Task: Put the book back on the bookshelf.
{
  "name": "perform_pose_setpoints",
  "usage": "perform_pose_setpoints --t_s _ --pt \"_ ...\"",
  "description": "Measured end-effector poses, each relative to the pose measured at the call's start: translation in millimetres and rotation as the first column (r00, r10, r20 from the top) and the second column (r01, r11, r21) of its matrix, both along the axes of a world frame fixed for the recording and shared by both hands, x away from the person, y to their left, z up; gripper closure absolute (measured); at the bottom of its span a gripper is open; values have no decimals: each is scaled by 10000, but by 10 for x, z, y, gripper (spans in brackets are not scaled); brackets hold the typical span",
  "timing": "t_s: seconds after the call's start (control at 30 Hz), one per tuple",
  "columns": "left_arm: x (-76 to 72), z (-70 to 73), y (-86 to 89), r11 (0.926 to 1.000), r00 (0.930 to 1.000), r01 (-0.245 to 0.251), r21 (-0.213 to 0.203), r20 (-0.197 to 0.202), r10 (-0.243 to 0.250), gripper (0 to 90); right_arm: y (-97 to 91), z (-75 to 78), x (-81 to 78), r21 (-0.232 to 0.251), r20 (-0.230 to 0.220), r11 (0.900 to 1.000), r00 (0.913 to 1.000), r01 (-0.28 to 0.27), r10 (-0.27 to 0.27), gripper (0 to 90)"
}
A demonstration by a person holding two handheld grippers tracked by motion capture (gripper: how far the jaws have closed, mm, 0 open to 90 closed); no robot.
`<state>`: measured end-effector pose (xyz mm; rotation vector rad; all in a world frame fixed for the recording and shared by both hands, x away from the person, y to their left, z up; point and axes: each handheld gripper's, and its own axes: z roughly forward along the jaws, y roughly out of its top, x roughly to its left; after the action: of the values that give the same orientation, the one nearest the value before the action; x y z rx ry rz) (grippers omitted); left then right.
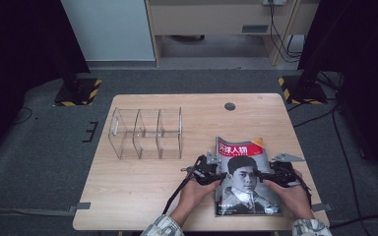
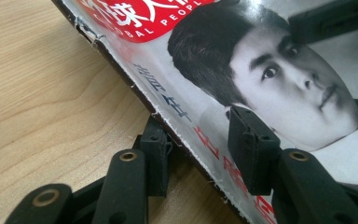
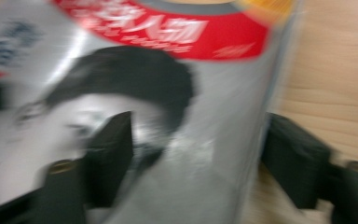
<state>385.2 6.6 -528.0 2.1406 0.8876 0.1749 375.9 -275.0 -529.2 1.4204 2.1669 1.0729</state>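
The magazine [image 1: 246, 177] lies near the tabletop's [image 1: 142, 187] front right corner. The left tool [image 1: 215, 175] stands open across its left edge: one jaw over the cover, the other beside the edge, neither pressing. The right tool [image 1: 267, 177] straddles its right edge, also open. The right gripper view is blurred. An organizer [image 1: 145, 132] stands towards the far left.

A clear acrylic organizer [image 1: 145, 132] with three compartments stands on the far left part of the wooden table [image 1: 128, 182]. A round cable hole [image 1: 230, 106] sits near the table's far edge. Two stand bases with yellow-black striped edges [image 1: 78, 92] [image 1: 301, 90] rest on the grey floor beyond.
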Motion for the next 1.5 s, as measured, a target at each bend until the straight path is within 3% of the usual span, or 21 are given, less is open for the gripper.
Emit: perform_pose_setpoints --t_s 0.03,0.07,0.1,0.27,0.3,0.5,0.93,1.0,1.03,1.17,1.5 --pt "2 3 4 10000 10000 11 -15 -1 -11 607 -70 10 -12 -146 52 9990 9991 427 -427 243" --pt "2 3 4 10000 10000 11 -15 -1 -11 609 -70 10 -12 -146 52 9990 9991 427 -427 243" --pt "1 7 4 10000 10000 11 -18 3 -11 612 -112 12 -29 -45 -20 9987 9987 500 -500 307" --pt "16 42 0 9999 10000 -34 -96 5 34 618 -66 -25 -27 -208 -130 9995 9996 254 -257 386" --pt "47 75 -11 9999 9999 -90 -135 68 90 597 -42 -24 -37 -435 -71 9988 9997 217 -220 390" --pt "217 164 -37 9968 9993 -339 -718 -187 327 423 -30 -29 -50 -487 -6 9983 9995 310 -311 411" --pt "573 330 -178 9984 9989 -321 -475 -357 304 313 -14 -38 -41 -437 89 9990 10000 -30 34 414" --pt "608 321 -203 9986 9985 -339 -405 -446 321 315 -11 -39 -38 -439 113 9990 9999 -72 78 416" --pt "634 318 -222 9997 9992 -192 -178 -350 186 321 -10 -46 -32 -306 165 9995 9998 -85 90 448" --pt "695 318 -241 10000 9999 -7 31 -155 7 369 -2 -55 -16 -181 240 9996 9994 -232 236 471" --pt "835 297 -343 9997 9995 215 -82 -239 -217 479 1 -56 -20 -147 258 9996 9994 -237 241 487"
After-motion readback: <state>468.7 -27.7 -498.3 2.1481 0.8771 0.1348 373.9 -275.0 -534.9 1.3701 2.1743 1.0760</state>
